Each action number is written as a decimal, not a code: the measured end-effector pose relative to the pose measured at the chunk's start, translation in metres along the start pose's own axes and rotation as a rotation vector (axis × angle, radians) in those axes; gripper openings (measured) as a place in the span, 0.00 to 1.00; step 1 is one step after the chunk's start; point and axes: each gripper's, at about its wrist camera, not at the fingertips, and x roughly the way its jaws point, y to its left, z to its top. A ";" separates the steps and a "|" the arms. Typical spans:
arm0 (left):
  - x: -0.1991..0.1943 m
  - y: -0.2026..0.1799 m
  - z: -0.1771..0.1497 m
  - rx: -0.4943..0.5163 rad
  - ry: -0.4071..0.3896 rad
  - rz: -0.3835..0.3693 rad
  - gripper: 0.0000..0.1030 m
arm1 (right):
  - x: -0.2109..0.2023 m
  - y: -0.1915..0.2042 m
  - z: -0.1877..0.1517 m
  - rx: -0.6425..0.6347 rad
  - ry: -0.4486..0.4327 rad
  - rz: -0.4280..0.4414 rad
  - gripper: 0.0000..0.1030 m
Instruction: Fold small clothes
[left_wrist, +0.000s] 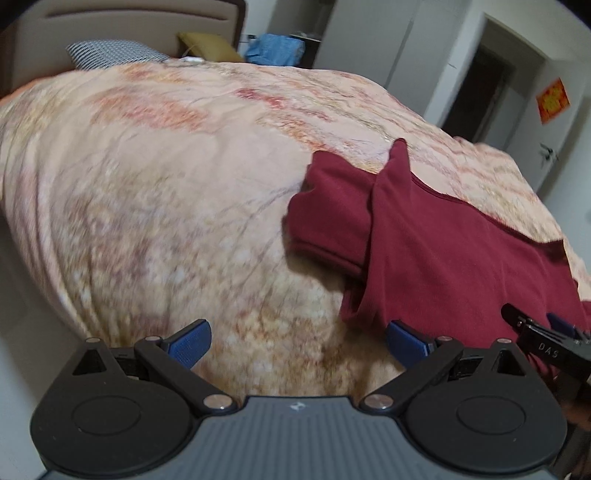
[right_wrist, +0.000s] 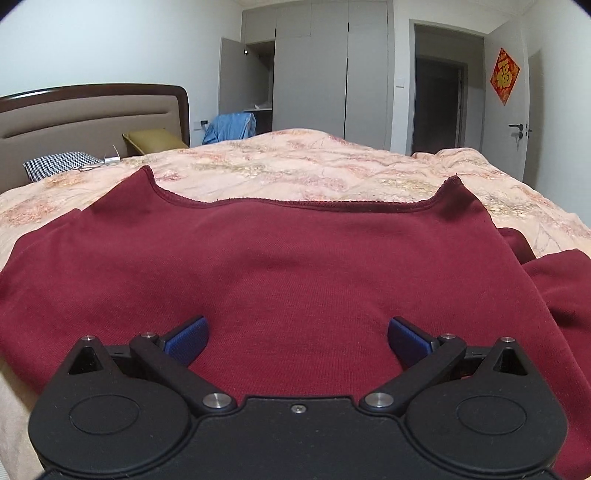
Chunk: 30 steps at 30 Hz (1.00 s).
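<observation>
A dark red shirt (right_wrist: 295, 266) lies spread on the bed, its neckline toward the headboard. In the left wrist view the same dark red shirt (left_wrist: 436, 251) sits at the right, with one sleeve (left_wrist: 328, 214) lying out to the left. My left gripper (left_wrist: 298, 341) is open over bare bedspread, its right pad near the shirt's lower corner. My right gripper (right_wrist: 297, 338) is open just above the shirt's lower middle, nothing between its pads. The right gripper's tip (left_wrist: 546, 338) shows at the left view's right edge.
The bed carries a peach patterned bedspread (left_wrist: 166, 184). At the head lie a checked pillow (right_wrist: 59, 164) and an olive cushion (right_wrist: 151, 142). A blue garment (right_wrist: 231, 127) sits beyond the bed. Wardrobe doors (right_wrist: 328, 74) and a doorway (right_wrist: 437, 96) stand behind.
</observation>
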 end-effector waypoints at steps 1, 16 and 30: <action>-0.001 0.002 -0.003 -0.015 0.000 0.001 1.00 | 0.000 0.000 0.000 0.000 0.000 0.000 1.00; -0.001 -0.002 -0.026 -0.033 0.031 -0.028 1.00 | -0.002 0.000 -0.002 -0.003 -0.013 -0.001 1.00; 0.010 -0.032 -0.030 -0.127 -0.026 -0.414 1.00 | -0.002 0.003 -0.004 -0.007 -0.028 -0.006 0.99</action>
